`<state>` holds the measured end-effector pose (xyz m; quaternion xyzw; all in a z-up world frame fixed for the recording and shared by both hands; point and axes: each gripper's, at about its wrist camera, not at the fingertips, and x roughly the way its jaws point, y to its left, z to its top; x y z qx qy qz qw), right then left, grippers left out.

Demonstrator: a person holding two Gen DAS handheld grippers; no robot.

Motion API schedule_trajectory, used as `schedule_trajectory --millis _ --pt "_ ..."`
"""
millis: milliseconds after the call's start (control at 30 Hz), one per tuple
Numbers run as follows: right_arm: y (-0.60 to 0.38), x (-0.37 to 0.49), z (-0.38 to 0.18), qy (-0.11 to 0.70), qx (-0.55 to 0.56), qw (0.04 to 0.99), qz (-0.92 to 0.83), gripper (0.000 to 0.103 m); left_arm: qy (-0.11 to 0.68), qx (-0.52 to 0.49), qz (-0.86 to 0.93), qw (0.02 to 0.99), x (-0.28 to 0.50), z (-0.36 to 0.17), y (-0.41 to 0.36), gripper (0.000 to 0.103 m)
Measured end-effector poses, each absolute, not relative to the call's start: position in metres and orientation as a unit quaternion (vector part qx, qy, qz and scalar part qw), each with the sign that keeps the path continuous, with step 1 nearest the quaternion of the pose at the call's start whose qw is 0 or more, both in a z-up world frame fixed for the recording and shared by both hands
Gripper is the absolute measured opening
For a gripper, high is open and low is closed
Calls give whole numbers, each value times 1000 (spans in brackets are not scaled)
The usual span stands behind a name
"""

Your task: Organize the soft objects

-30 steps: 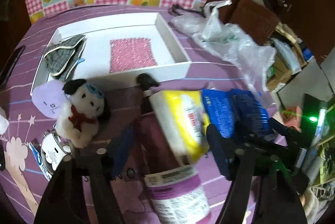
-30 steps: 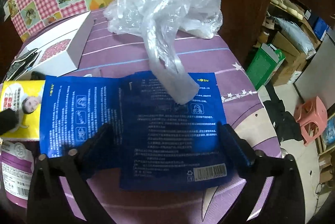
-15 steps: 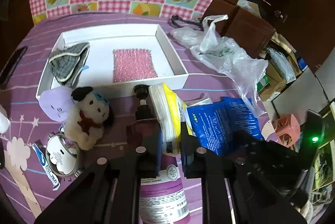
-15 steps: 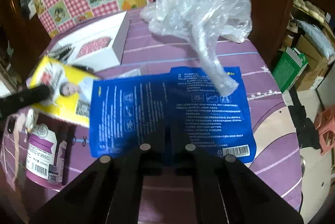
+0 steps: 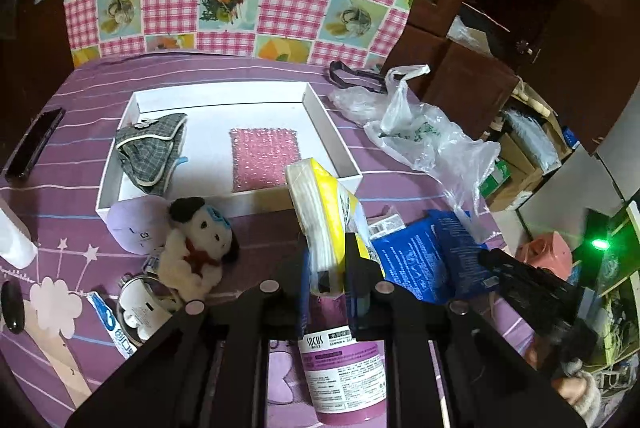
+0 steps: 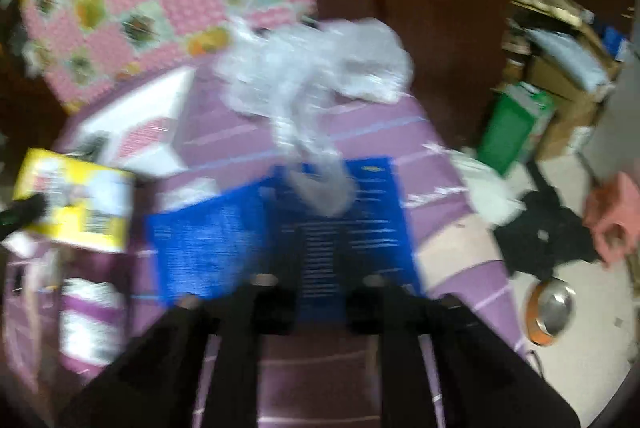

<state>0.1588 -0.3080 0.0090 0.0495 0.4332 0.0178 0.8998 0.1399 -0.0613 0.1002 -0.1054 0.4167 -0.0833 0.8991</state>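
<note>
Yellow tissue pack [image 5: 326, 216], flat a second before, hung pinched in the left claw [image 5: 328, 282], lifted toward the white tray [image 5: 320, 112] at frame centre. Right claw [image 6: 318, 298], blurred, was opening around the blue pouch [image 6: 280, 228].

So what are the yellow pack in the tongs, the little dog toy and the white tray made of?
The yellow pack looks like thin glossy plastic film around stacked white tissue; the layered white edge shows at its end. The dog toy seems to be plush fabric, fuzzy and matte. The white tray is probably cardboard: thin, straight, matte walls with sharp folded corners.
</note>
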Motion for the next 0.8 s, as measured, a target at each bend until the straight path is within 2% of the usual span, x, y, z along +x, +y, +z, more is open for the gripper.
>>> schedule_trajectory --millis 33,67,133,200,300,367,667,800 --pt "-313 163 4 435 52 899 3 70 416 -105 -85 899 140 100 -62 13" --pt "-318 167 0 433 57 900 -4 79 414 -105 -88 900 139 100 -64 13" --pt "-328 175 -9 440 65 896 -11 80 407 -105 -102 902 138 99 -69 13" --pt "-330 182 -16 449 65 891 -4 84 403 -104 -124 901 137 97 -76 13" --pt "-313 183 -21 449 45 892 15 101 403 -86 -123 903 136 93 -86 13" --pt "-292 180 -25 447 -1 894 16 103 403 -74 -114 905 136 91 -89 13" --pt "-284 182 -24 457 -10 889 38 103 397 -69 -93 911 136 94 -81 13" --pt "-287 178 -25 457 -12 888 39 98 399 -69 -94 910 137 93 -80 13"
